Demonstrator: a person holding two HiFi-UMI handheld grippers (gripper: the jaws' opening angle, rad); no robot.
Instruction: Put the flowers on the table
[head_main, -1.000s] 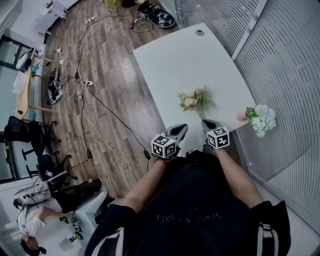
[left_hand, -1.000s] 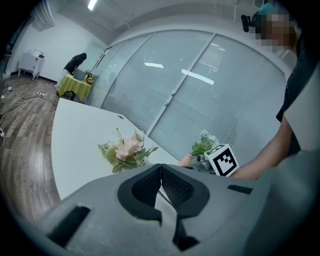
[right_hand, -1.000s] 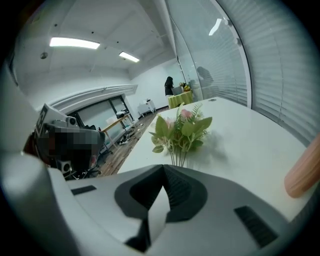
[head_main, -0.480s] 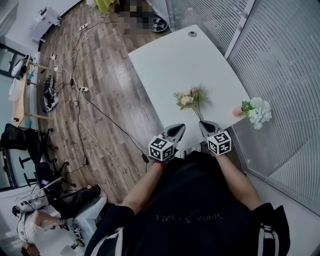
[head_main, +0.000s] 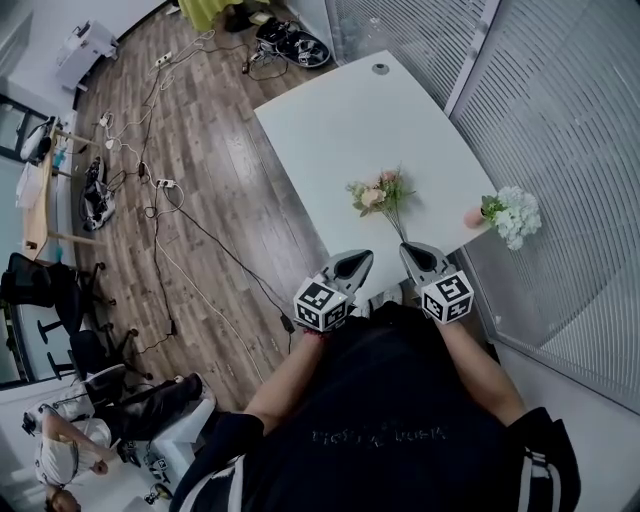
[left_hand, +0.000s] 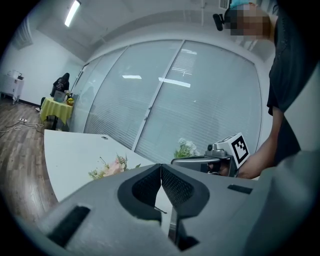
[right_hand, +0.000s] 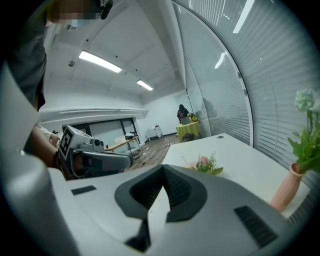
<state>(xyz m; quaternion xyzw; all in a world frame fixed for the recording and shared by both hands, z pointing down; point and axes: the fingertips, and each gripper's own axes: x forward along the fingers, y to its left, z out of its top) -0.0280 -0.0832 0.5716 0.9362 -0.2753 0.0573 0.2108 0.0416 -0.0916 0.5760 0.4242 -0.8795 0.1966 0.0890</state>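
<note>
- The left gripper (head_main: 352, 266) is clenched on nothing, its pads meeting at the tip. It hovers over the table's near edge, with the bouquet ahead and to its right.
- The pink-and-cream bouquet (head_main: 376, 195) already lies flat on the white table (head_main: 340, 110). Its blooms point away from the person, and its long axis runs back along the stems toward the right gripper.
- The right gripper (head_main: 418, 254) is also shut and empty. The stem ends lie just ahead of its tip, apart from it, so this looks like the nearer hand for any further move.
- A pink vase (head_main: 473, 218) of white flowers (head_main: 512, 212) stands at the table's right edge, well right of the bouquet and still untouched.
- Elsewhere, a wood floor (head_main: 200, 150) strewn with cables (head_main: 165, 185) lies to the left, and a glass wall with blinds (head_main: 560, 120) stands close on the right.
</note>
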